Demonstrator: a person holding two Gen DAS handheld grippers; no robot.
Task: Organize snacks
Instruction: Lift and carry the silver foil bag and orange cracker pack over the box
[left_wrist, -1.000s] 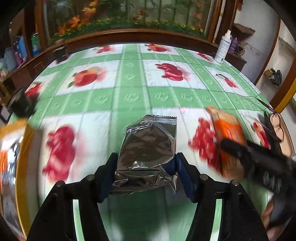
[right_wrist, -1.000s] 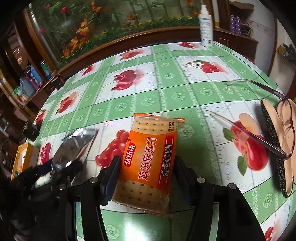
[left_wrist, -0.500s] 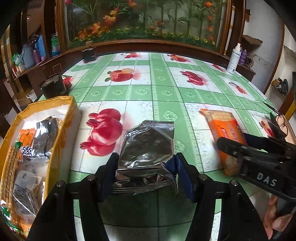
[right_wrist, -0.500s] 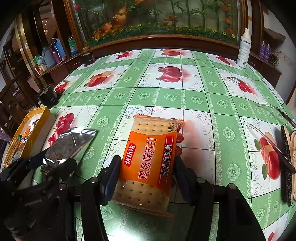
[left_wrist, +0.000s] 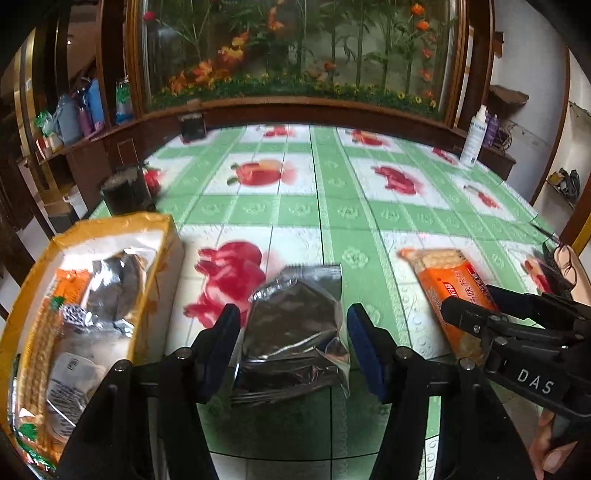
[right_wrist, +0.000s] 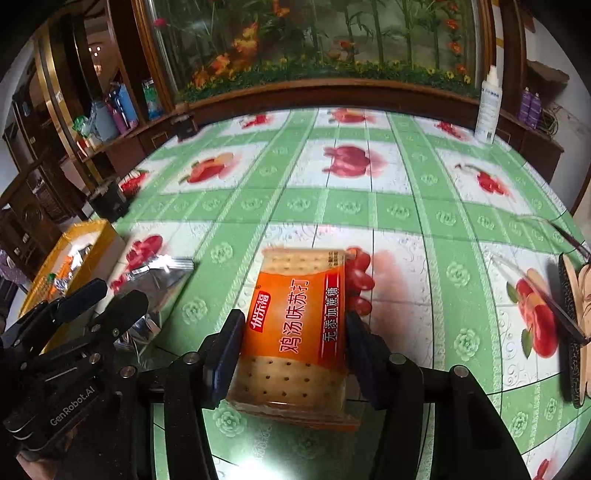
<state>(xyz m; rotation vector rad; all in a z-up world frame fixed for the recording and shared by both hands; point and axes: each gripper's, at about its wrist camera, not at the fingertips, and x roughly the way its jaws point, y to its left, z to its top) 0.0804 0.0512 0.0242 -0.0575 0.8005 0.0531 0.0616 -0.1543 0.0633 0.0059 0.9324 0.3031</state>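
Note:
My left gripper is shut on a silver foil snack packet, its blue pads against the packet's two sides above the green fruit-print tablecloth. Just to its left stands an open yellow box holding several snack packets. My right gripper grips an orange cracker packet with Chinese print, and its jaws are closing on it. In the left wrist view the right gripper and the cracker packet show at the right. From the right wrist, the left gripper, the foil packet and the box are seen at the left.
A pair of glasses lies at the table's right edge beside a dark-rimmed object. A dark cup stands behind the box. A white bottle is at the far right corner. A wooden ledge with flowers borders the back.
Both views have swung left across the table, so the yellow box has come into sight beside my left gripper. Each gripper has kept its packet throughout.

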